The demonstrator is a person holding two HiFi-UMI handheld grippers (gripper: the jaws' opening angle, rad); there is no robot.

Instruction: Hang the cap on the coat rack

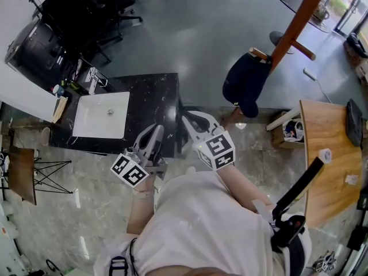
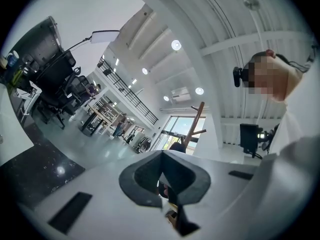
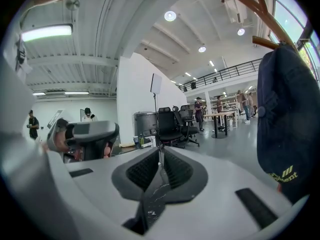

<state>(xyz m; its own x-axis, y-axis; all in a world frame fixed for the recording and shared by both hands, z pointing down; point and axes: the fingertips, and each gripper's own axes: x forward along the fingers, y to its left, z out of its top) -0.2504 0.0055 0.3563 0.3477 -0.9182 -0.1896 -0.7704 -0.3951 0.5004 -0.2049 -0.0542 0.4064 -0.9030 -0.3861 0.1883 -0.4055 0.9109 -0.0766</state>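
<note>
Cap on rack; both grippers closed, empty.
The cap (image 1: 246, 82) hangs from a low peg (image 1: 259, 53) of the rack (image 1: 296, 22), well apart from the left gripper (image 1: 150, 135) and right gripper (image 1: 194, 119). Each has its jaws pressed together on nothing. Risk: the peg looks short, so a shallow catch or a knock to the rack could drop the cap. The cap is dark navy, soft and sagging, with a small yellow mark near its lower edge.
</note>
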